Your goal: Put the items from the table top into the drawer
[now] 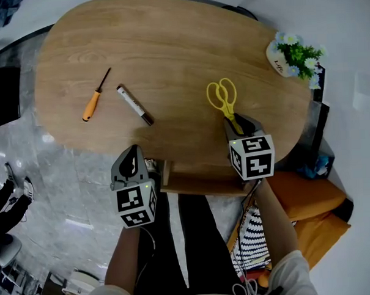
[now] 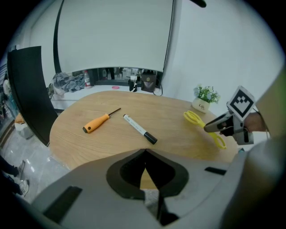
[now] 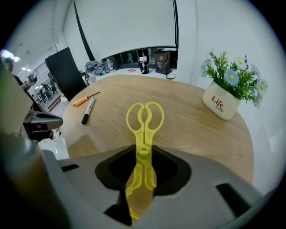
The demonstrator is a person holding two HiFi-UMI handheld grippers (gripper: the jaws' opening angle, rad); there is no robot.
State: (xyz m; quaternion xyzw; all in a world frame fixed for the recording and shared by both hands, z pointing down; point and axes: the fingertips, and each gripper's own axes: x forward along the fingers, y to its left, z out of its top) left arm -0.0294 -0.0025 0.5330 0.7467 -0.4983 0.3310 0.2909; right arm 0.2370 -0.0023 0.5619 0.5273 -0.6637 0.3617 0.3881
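Right gripper [image 3: 145, 151] clamps yellow scissors [image 3: 143, 134] lying on the wooden table [image 3: 192, 134]

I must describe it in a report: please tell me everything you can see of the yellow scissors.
The yellow scissors look like plain plastic, with two loop handles and a round pivot. They lie flat on the wooden table, handles pointing away from the person. Their blade end sits between the jaws of the right gripper; whether the jaws press on it is unclear.
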